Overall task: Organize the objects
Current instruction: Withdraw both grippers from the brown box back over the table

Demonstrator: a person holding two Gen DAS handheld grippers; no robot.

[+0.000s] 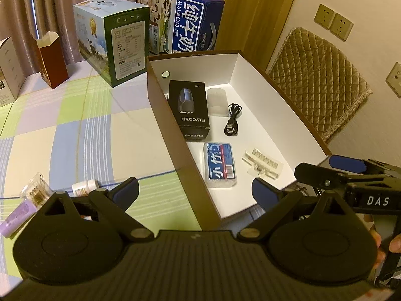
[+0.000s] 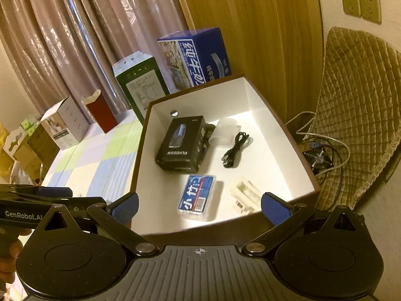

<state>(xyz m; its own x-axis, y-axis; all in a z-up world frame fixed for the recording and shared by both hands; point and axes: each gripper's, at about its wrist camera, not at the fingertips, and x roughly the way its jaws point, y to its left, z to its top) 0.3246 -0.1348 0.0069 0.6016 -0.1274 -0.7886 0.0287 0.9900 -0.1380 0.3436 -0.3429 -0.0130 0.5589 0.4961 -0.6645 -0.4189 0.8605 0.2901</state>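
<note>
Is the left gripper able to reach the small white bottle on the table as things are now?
Probably yes. The left gripper is open and empty, and the white bottle lies on the table outside the box, just beside its left finger, with nothing between them.

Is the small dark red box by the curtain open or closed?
Open. The dark red box stands upright with its top flap raised, seen in both views. What is inside cannot be seen.

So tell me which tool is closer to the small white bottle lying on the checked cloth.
Left. The left tool hovers just beside the bottle; the right tool is over the open box.
</note>
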